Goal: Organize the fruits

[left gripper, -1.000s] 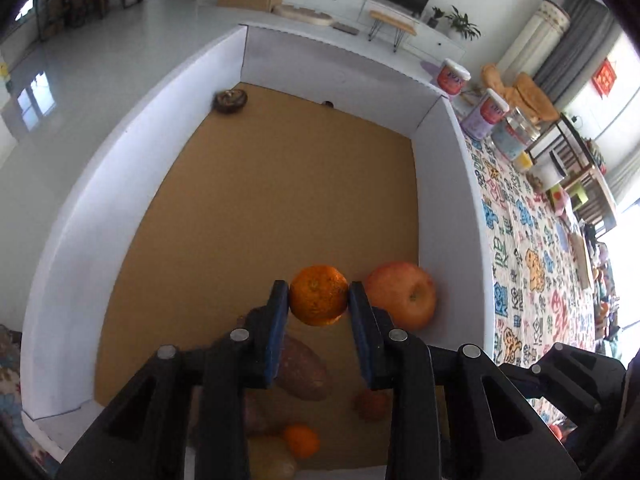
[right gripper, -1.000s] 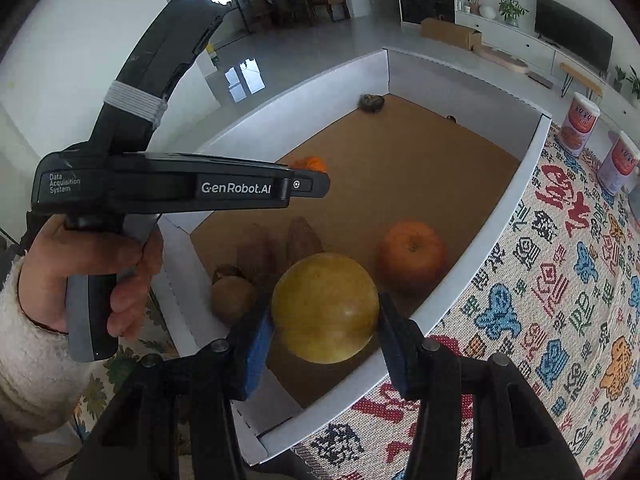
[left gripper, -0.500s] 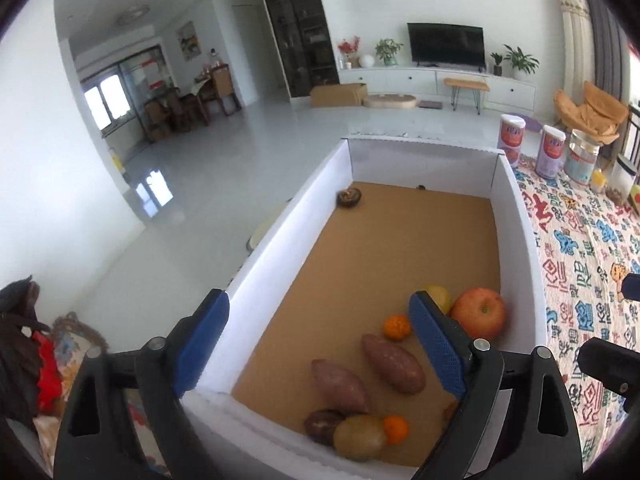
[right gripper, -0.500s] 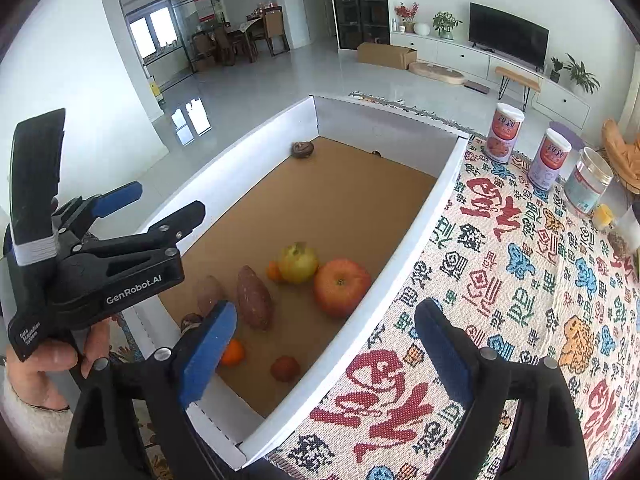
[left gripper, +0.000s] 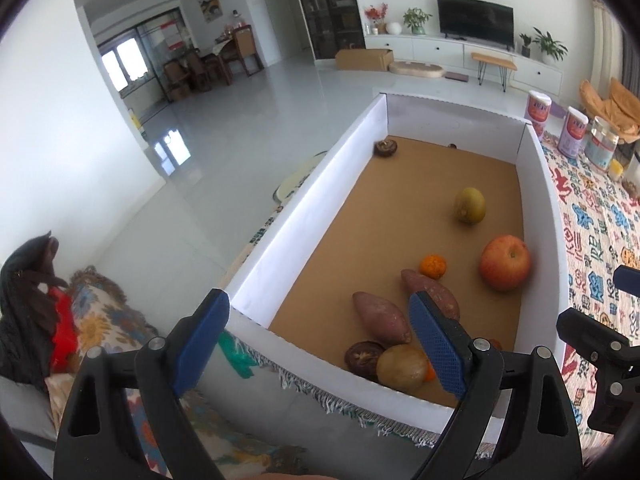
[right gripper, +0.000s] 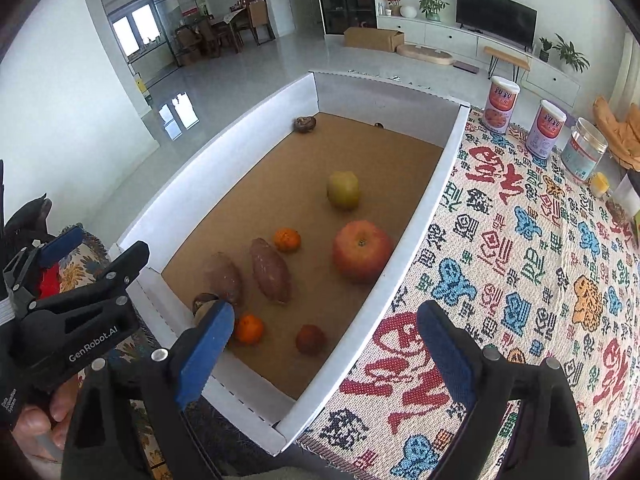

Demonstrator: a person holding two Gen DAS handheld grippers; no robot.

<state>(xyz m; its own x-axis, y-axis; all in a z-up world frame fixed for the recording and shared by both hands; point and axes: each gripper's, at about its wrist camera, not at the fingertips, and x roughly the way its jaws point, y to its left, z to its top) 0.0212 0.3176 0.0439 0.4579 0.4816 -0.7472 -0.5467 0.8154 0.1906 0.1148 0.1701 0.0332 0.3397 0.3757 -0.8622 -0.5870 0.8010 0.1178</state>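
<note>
Living-room desk, patterned cloth (right gripper: 520, 264). My left hand-held gripper (left gripper: 320, 344) and right hand-held gripper (right gripper: 326, 348) both spread, empty, held back over box (right gripper: 420, 220) near end; apple (right gripper: 362, 250), pear (right gripper: 343, 190), tangerine (right gripper: 287, 239) grouped mid-floor, apparently sorted from sweet potatoes (right gripper: 270, 270).

Matt cardboard box (right gripper: 420, 216), woven tablecloth (right gripper: 540, 280)
</note>
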